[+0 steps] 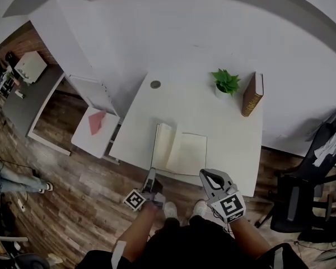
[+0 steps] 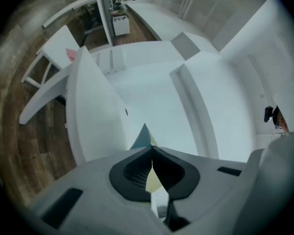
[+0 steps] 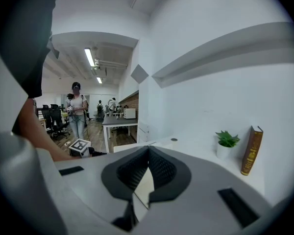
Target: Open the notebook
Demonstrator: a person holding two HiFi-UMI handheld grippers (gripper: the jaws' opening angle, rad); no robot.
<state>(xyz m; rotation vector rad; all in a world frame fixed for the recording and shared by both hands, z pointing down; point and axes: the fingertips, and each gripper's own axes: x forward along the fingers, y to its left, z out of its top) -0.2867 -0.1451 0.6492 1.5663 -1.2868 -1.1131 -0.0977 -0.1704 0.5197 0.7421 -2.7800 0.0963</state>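
In the head view one notebook [image 1: 179, 153] lies open on the white table [image 1: 185, 102], just ahead of both claws. The left claw [image 1: 151, 174] is at its near left corner and the right claw [image 1: 204, 176] at its near right corner; contact is hard to judge. Farther ahead stand one plant [image 1: 225, 83], one brown book [image 1: 252, 94] and one small round thing [image 1: 155, 84]. The left gripper view, tilted over, shows the left claw [image 2: 151, 148] pressed together. A teal point [image 2: 144, 135] juts just past its tips; I cannot tell whether it is pinched. The right gripper view shows the right claw [image 3: 148, 148] closed on nothing, with the plant [image 3: 227, 140] and book [image 3: 250, 151] ahead to its right. Only this view shows a distant person [image 3: 77, 106].
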